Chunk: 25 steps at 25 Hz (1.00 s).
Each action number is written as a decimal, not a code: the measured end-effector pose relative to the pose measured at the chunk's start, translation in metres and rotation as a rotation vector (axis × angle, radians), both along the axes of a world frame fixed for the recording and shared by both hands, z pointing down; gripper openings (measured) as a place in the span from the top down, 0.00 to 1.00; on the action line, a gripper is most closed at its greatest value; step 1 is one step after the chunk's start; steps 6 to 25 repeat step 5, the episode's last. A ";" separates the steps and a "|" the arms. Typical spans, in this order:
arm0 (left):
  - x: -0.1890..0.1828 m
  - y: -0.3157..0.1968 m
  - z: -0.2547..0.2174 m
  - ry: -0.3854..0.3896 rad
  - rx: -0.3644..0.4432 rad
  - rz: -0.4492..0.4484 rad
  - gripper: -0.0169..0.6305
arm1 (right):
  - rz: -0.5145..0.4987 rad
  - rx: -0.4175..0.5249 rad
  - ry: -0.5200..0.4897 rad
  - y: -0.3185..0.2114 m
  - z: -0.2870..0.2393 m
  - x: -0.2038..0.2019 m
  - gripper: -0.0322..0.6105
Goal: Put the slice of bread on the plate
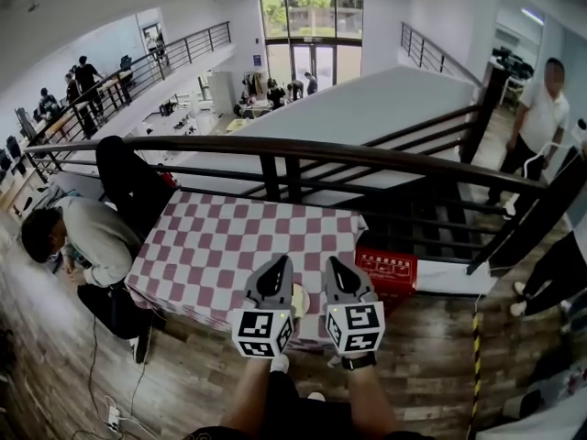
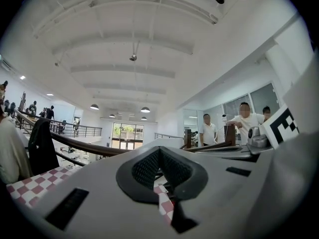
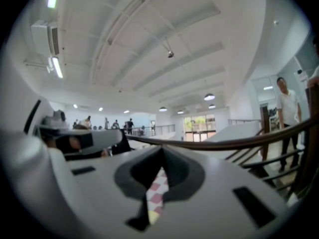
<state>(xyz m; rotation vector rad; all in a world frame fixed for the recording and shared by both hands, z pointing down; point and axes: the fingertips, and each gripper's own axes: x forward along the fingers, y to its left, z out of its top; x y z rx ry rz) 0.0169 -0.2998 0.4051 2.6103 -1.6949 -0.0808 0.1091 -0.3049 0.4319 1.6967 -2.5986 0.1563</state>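
Observation:
Neither a slice of bread nor a plate can be made out for certain. A small pale yellow patch shows between the two grippers, mostly hidden; what it is I cannot tell. The table with the red-and-white checked cloth lies below and ahead. My left gripper and my right gripper are held side by side over the table's near edge and point level. Both are shut with nothing in them. In the left gripper view only a thin strip of checked cloth shows through the slit between the jaws, and the right gripper view shows the same cloth.
A dark handrail runs behind the table, with a drop to a lower floor beyond. A person crouches at the table's left. A red box sits at the table's right. Another person stands at far right. Striped tape marks the floor.

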 end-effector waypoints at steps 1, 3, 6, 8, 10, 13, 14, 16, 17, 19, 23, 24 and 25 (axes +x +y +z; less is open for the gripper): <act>0.003 -0.001 0.002 -0.003 -0.002 0.004 0.95 | 0.000 0.002 0.000 -0.001 0.000 0.002 0.93; 0.007 -0.005 0.006 -0.007 -0.008 0.009 0.95 | -0.003 0.002 -0.003 -0.005 0.000 0.003 0.93; 0.012 -0.009 0.011 -0.009 -0.018 0.014 0.95 | -0.007 0.000 -0.007 -0.009 0.002 0.003 0.93; 0.012 -0.009 0.011 -0.009 -0.018 0.014 0.95 | -0.007 0.000 -0.007 -0.009 0.002 0.003 0.93; 0.012 -0.009 0.011 -0.009 -0.018 0.014 0.95 | -0.007 0.000 -0.007 -0.009 0.002 0.003 0.93; 0.012 -0.009 0.011 -0.009 -0.018 0.014 0.95 | -0.007 0.000 -0.007 -0.009 0.002 0.003 0.93; 0.012 -0.009 0.011 -0.009 -0.018 0.014 0.95 | -0.007 0.000 -0.007 -0.009 0.002 0.003 0.93; 0.012 -0.009 0.011 -0.009 -0.018 0.014 0.95 | -0.007 0.000 -0.007 -0.009 0.002 0.003 0.93; 0.012 -0.009 0.011 -0.009 -0.018 0.014 0.95 | -0.007 0.000 -0.007 -0.009 0.002 0.003 0.93; 0.012 -0.009 0.011 -0.009 -0.018 0.014 0.95 | -0.007 0.000 -0.007 -0.009 0.002 0.003 0.93; 0.012 -0.009 0.011 -0.009 -0.018 0.014 0.95 | -0.007 0.000 -0.007 -0.009 0.002 0.003 0.93; 0.012 -0.009 0.011 -0.009 -0.018 0.014 0.95 | -0.007 0.000 -0.007 -0.009 0.002 0.003 0.93; 0.012 -0.009 0.011 -0.009 -0.018 0.014 0.95 | -0.007 0.000 -0.007 -0.009 0.002 0.003 0.93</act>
